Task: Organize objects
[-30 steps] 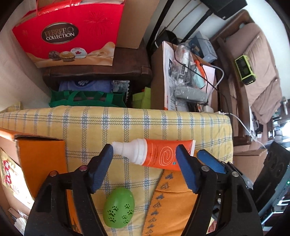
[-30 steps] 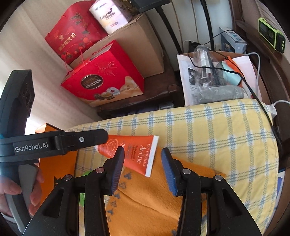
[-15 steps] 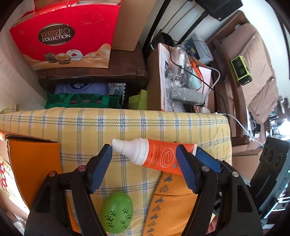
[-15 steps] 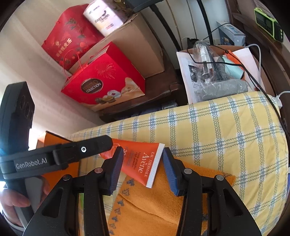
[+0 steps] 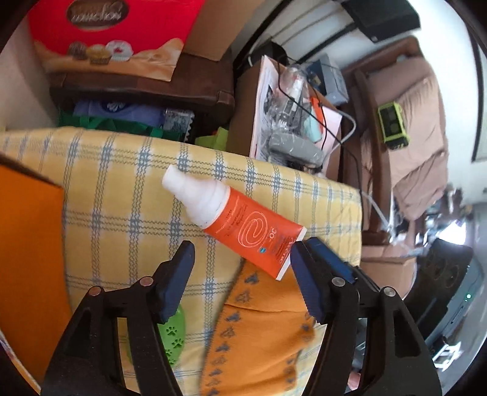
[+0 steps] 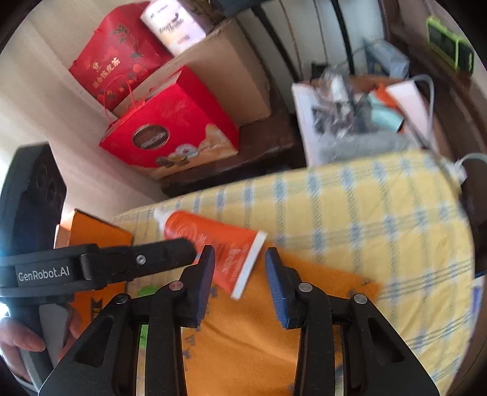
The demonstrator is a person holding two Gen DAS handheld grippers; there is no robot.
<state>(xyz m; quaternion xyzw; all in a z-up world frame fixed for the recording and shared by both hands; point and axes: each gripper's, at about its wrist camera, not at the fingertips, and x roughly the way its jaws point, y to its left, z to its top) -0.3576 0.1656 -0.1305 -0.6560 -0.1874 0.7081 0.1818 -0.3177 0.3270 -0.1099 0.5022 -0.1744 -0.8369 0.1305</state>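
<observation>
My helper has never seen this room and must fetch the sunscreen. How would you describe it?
Find the yellow checked blanket. The orange tube lies where that blanket meets the orange cloth, ahead of both open grippers. Its white cap and swirl logo distinguish it from the green paw-print egg nearby.

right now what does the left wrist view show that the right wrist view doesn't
Only the left wrist view shows the green paw-print egg clearly, behind the left gripper, and the brown cushioned bench.

Only the right wrist view shows the red floral gift bag, the white canister and the person's hand on the left gripper's handle.

Both show the orange sunscreen tube on the yellow plaid blanket, plus the red chocolate box.
</observation>
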